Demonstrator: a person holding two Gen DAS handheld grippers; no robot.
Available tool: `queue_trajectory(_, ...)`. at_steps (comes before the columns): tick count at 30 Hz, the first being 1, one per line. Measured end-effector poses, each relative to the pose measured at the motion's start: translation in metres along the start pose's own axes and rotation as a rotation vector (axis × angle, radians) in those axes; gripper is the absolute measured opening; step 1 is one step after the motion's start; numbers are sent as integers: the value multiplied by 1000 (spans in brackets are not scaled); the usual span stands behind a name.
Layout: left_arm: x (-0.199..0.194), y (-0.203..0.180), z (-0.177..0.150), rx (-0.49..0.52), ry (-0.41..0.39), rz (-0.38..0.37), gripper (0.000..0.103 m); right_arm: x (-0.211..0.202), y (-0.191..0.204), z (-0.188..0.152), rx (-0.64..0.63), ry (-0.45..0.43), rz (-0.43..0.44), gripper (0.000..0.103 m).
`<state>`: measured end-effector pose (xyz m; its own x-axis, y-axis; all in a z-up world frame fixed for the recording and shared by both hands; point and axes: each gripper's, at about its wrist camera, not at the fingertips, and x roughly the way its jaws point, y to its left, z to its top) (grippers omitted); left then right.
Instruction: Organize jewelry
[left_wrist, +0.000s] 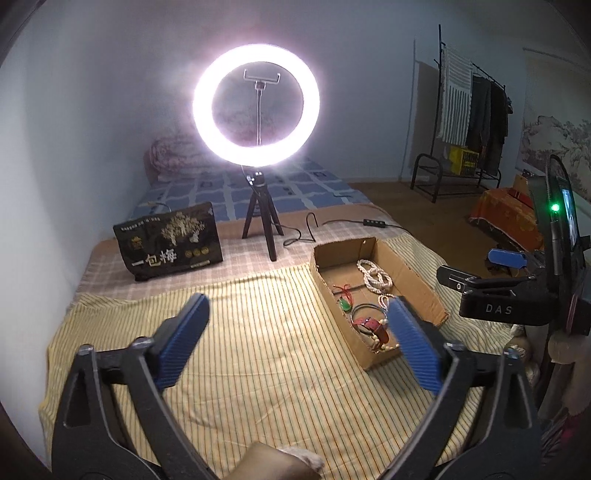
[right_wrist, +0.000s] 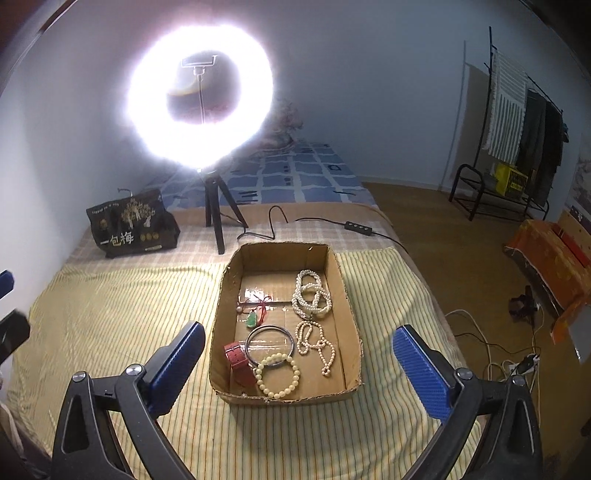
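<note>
The bedspread (right_wrist: 110, 314) is showing pale yellow with thin dark-green stripes, and beyond it a pink-and-beige checked cloth (right_wrist: 207, 258) is lying. The cardboard box (right_wrist: 349, 295) is looking plain brown. Inside it, the pearl bracelets (right_wrist: 312, 295) are gleaming white, the bead bracelet (right_wrist: 277, 374) is showing cream, the watch strap (right_wrist: 238, 360) is showing red, the bangle (right_wrist: 270, 345) is shining silver, and the pendant (right_wrist: 252, 319) is glowing green on red cord. Both the left gripper (left_wrist: 295, 332) and the right gripper (right_wrist: 299, 365) are wearing ribbed blue pads on black frames. The black bag (left_wrist: 170, 242) is carrying gold trees and white characters. The ring light (left_wrist: 258, 100) is glaring white on a black tripod.
</note>
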<state>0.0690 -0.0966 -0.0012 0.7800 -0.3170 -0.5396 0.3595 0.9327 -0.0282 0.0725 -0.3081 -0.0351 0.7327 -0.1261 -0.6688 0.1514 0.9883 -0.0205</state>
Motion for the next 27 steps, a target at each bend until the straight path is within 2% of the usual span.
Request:
queue_trajectory(9, -4, -10, -3, 29, 6, 14, 103, 4, 5, -4, 0, 10, 11, 103)
queue_trajectory(21, -4, -9, -4, 19, 14, 12, 103, -1, 3, -7, 40, -66, -42, 103)
queue_trajectory(27, -3, -12, -6, 32, 20, 11, 103, -3, 0, -8, 59, -84, -25, 103)
